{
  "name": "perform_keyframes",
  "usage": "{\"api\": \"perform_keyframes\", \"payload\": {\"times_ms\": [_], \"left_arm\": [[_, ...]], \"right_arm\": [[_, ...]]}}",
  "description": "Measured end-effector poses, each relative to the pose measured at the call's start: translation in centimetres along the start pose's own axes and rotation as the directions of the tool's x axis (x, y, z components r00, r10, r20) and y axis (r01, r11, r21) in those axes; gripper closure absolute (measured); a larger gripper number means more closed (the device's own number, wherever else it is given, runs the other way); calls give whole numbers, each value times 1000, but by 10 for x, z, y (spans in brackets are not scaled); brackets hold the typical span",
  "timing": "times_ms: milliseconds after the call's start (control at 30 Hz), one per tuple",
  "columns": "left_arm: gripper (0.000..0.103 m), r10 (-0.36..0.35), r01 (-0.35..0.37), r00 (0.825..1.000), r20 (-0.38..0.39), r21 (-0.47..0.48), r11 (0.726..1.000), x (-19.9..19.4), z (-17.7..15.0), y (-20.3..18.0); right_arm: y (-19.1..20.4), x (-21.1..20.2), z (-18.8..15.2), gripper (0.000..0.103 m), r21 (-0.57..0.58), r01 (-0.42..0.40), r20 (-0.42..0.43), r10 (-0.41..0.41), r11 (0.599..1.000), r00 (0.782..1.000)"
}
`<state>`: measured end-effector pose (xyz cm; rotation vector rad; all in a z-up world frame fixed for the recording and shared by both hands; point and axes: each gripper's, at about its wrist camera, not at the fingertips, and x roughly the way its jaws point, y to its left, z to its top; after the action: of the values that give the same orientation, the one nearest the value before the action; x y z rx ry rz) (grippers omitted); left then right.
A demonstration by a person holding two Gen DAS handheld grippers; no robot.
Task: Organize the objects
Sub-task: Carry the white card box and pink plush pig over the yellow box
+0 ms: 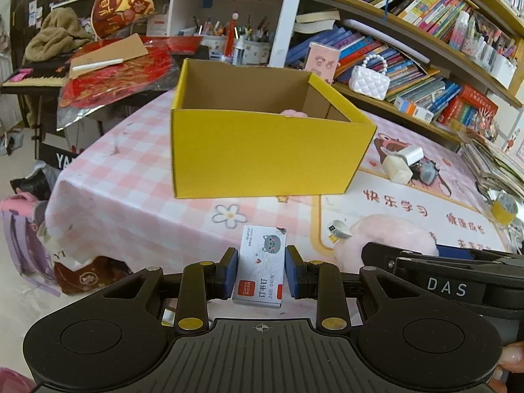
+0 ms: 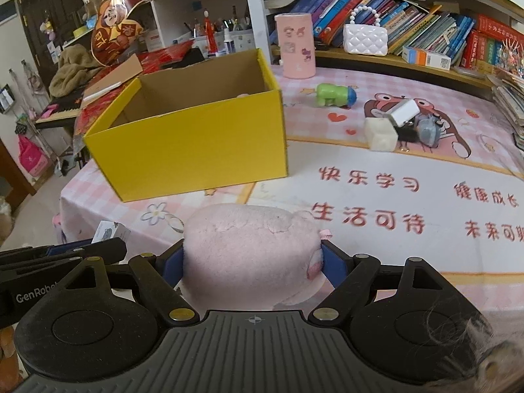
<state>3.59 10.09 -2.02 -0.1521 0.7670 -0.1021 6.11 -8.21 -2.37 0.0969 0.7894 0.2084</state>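
Left gripper (image 1: 261, 270) is clamping a small staple box (image 1: 262, 263) by its two long sides, held above the near edge of the bench (image 1: 131, 196); right gripper (image 2: 252, 262) is squeezing a pink plush toy (image 2: 249, 252), jaws standing wide around it, also near the front edge. Both are facing the open yellow box (image 1: 262, 150), which is sitting ahead on the checked cloth with something pink already showing inside. Main risks: the staple box is being pinched only at its lower part, so it is likely pivoting or slipping out if tilted over the rim. The plush is soft and bulging past the pads, so the grip is probably loose and it could be sagging free before reaching the opening. The two grippers are riding just beside each other, so they could be bumping when both go for the same opening. A low approach could be shoving the light cardboard wall and sliding the yellow box toward the bench's left edge.
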Motion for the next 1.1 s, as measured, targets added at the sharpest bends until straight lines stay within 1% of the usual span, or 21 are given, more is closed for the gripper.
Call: {"api": "perform_keyframes", "payload": {"times_ms": [267, 467, 700, 867, 1100], "left_arm": [[74, 17, -18, 1000, 17, 23, 1000, -16, -7, 23], [74, 17, -17, 1000, 24, 24, 1000, -23, -7, 34], [74, 6, -8, 997, 77, 29, 1000, -28, 3, 34], [74, -1, -6, 991, 133, 57, 998, -26, 23, 28], [74, -1, -14, 975, 222, 64, 998, -12, 68, 22]], "right_arm": [[27, -3, -11, 22, 19, -17, 6, 16, 1000, 1000], [47, -5, -13, 22, -7, -20, 11, 20, 1000, 1000], [48, -6, -6, 22, 5, 19, 42, -19, 1000, 999], [44, -7, 15, 22, -2, 35, 99, -35, 999, 995], [37, -5, 67, 22, -21, 39, 224, -33, 999, 974]]}}
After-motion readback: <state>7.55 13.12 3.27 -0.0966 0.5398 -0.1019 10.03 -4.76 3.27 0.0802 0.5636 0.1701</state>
